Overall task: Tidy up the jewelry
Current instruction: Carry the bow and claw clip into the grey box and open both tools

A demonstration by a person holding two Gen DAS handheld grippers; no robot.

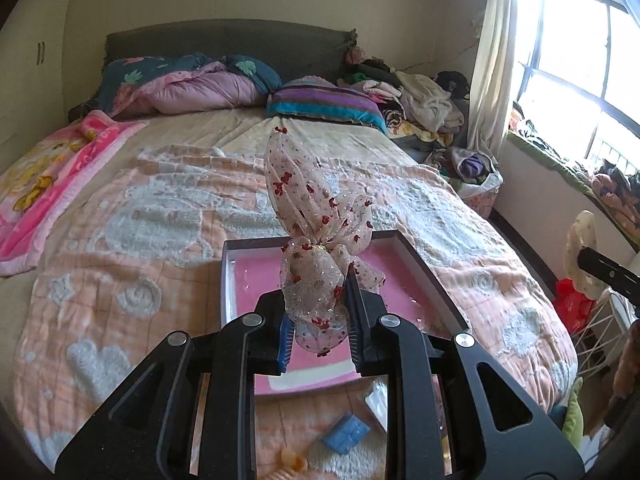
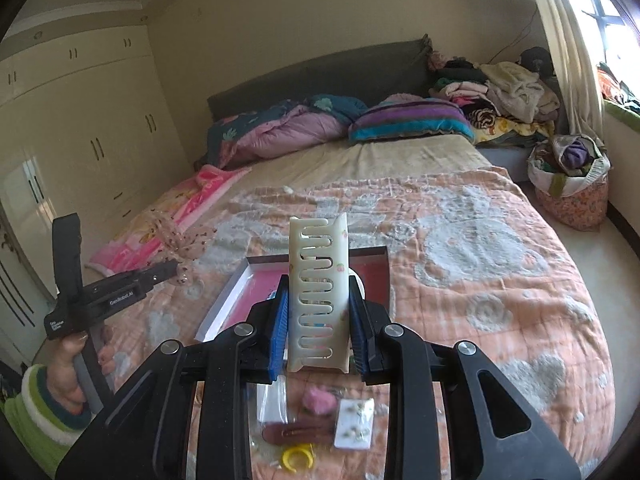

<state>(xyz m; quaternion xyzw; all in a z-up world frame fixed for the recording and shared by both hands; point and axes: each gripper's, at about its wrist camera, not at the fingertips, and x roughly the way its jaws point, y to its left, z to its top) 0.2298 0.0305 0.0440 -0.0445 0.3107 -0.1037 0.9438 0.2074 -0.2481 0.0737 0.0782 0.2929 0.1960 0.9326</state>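
- Nearest you, small pieces lie on the peach quilt [image 2: 500, 280] below your right gripper [image 2: 319, 320]: a yellow ring clip [image 2: 297, 457], a brown hair clip [image 2: 298, 432], a white earring card [image 2: 355, 422] and a pink lump [image 2: 319, 400] that is too blurred to name.
- Below your left gripper [image 1: 320, 312], a blue square piece [image 1: 346, 434] rests on the same quilt, with an orange claw clip [image 1: 292, 460] just beside it.
- Your right fingers [image 2: 280, 320] clench the cream comb clip [image 2: 320, 292], which stands upright between them.
- Your left fingers [image 1: 354, 312] clamp the sheer spotted hair bow [image 1: 316, 240] by its lower loop; its tails rise above the fingers.
- Beyond both grippers, the tray with the pink lining [image 1: 424, 268] sits on the quilt.
- In the right wrist view, your left hand [image 2: 76, 364] grips its handle at the left edge, with the bow trailing from the tip.
- Farther back lie a pink blanket [image 1: 44, 184], bunched bedding [image 1: 192, 84] and a striped pillow [image 1: 324, 100] against the dark headboard [image 1: 224, 36].
- A clothes pile [image 2: 500, 92] fills the far corner.
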